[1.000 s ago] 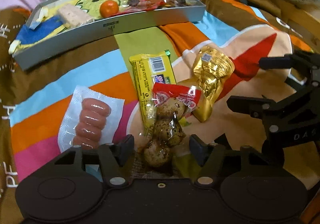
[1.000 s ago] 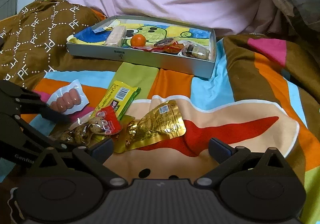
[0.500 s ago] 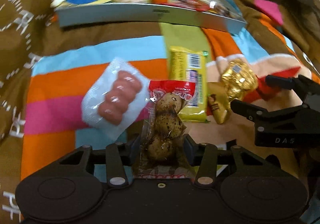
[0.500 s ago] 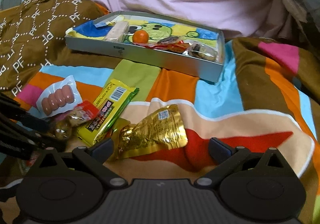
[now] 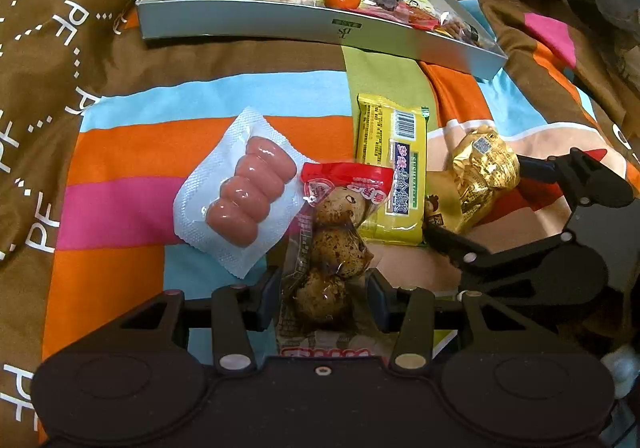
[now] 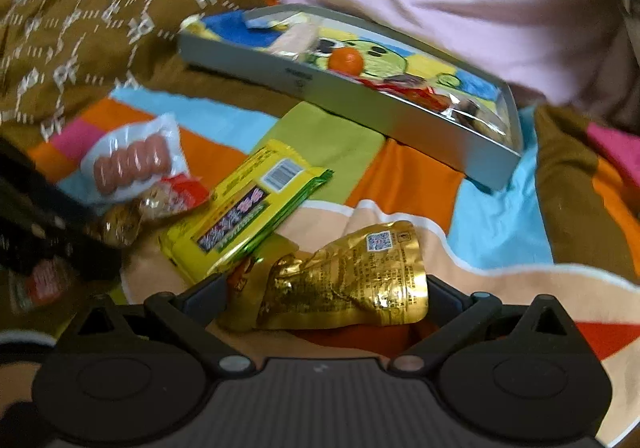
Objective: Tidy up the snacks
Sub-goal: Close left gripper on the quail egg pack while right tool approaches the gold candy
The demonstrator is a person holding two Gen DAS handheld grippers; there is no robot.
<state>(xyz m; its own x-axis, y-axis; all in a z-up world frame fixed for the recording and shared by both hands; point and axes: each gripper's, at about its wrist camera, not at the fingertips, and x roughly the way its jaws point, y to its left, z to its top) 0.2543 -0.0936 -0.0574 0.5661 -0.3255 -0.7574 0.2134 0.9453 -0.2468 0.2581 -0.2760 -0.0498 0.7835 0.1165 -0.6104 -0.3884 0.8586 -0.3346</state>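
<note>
Your left gripper (image 5: pixel 323 290) holds its jaws clamped on the clear red-topped pouch of speckled brown eggs (image 5: pixel 332 244) above the striped bedspread (image 5: pixel 120 152), ready to carry. Your right gripper (image 6: pixel 324 294) straddles the crinkled gold foil pouch (image 6: pixel 344 288), jaws open. The grey tray (image 5: pixel 280 22) lies beyond.

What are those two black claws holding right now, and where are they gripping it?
The left gripper pinches the quail egg packet near its lower end. The right gripper straddles the gold foil pouch, jaws open, holding nothing.
</note>
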